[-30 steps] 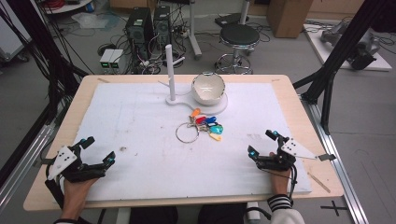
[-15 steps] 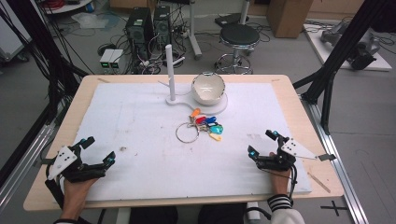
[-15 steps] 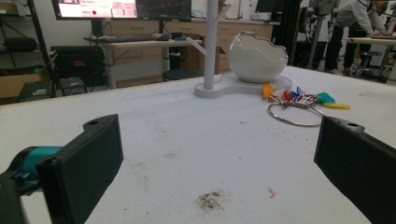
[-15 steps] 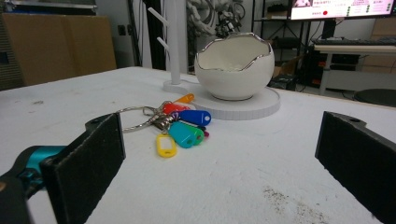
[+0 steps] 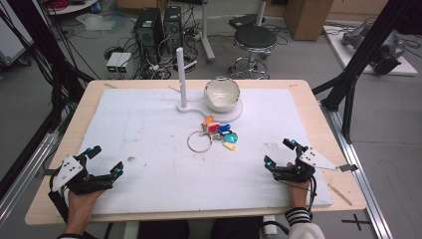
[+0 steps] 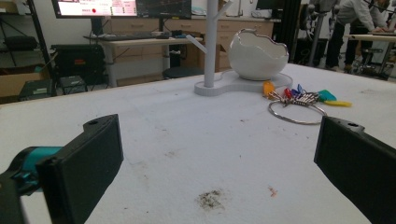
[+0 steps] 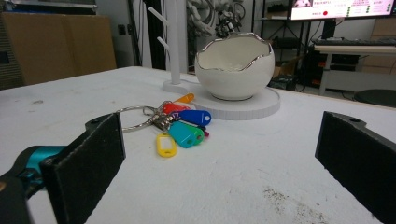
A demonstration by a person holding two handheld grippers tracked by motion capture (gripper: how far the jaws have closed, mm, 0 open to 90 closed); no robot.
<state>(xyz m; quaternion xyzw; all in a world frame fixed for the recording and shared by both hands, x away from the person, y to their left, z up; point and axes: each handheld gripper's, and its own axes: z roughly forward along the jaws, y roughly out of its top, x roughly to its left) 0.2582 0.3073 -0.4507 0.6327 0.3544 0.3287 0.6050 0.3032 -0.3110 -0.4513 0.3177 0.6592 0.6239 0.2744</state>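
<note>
Keyring (image 5: 213, 134) lies mid-table, well apart from both grippers, left (image 5: 102, 167) and right (image 5: 279, 152), resting low with fingers wide.

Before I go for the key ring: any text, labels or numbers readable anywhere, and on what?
None can be read.
Monitor behind the table: lines of text, too blurred.
Second monitor: rows of text, too small.
Coloured key tags on the key ring: no writing visible.
Bowl: plain.

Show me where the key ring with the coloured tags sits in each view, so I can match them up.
High view: key ring at table centre, just in front of the white bowl.
Left gripper view: upper right, right of the bowl's base.
Right gripper view: left of centre, before the bowl.
Shared landmark: the bowl.
</note>
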